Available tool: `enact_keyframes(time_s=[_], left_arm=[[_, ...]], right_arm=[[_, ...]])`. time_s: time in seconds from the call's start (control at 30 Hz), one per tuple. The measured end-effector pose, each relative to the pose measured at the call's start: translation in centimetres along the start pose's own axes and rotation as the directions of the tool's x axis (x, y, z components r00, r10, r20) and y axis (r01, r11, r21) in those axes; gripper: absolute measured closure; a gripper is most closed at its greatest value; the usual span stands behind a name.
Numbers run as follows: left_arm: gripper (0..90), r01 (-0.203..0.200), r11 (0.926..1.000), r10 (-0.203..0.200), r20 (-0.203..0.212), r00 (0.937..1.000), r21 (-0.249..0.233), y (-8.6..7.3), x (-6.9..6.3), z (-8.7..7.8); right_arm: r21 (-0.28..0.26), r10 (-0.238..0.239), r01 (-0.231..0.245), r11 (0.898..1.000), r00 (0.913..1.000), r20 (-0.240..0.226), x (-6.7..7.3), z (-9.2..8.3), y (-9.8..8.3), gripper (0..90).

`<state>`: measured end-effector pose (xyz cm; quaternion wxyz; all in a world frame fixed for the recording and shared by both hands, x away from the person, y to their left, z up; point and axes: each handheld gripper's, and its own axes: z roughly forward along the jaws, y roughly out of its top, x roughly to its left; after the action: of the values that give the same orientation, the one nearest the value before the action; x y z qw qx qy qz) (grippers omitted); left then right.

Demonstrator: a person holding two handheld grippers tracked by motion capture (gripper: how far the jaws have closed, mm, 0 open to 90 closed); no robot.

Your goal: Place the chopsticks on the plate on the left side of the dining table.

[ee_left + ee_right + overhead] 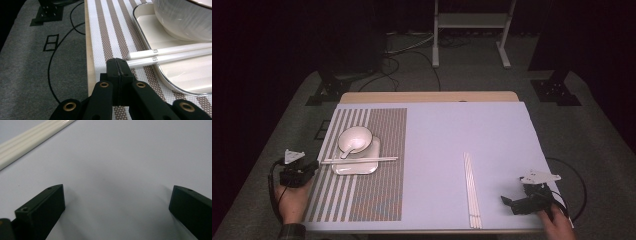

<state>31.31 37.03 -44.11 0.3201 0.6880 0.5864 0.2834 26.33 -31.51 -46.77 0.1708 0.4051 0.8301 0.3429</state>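
At the table's left edge I have the left gripper with its jaws pressed together on nothing, the tips sitting just short of the near ends of the chopsticks. From the left gripper view that gripper rests over the striped mat, and the two white chopsticks lie side by side across the tray, their ends sticking out over its rim onto the mat. Behind them on the tray stands the bowl; from the high view I see a spoon lying in that bowl. Over on the right I hold the right gripper low over the pale cloth, jaws spread wide with only bare cloth between them. A second bundle of white sticks lies lengthwise on the cloth, near the right gripper and clear of it; it crosses the upper left corner of the right gripper view.
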Motion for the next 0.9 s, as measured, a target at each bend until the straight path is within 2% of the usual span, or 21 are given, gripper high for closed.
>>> enact_keyframes(time_s=[0.17,0.9], left_arm=[[90.0,0.008,1.0000,-0.008,0.004,1.0000,0.002,0.11,-0.02,0.42],[90.0,-0.010,0.9999,0.010,0.013,0.9999,0.010,0.46,-0.53,0.77]], right_arm=[[-0.001,0.000,0.000,1.000,1.0000,0.001,0.01,0.00,-0.01,0.0],[0.000,0.000,0.000,1.000,1.0000,0.001,0.01,0.00,0.00,0.0]])
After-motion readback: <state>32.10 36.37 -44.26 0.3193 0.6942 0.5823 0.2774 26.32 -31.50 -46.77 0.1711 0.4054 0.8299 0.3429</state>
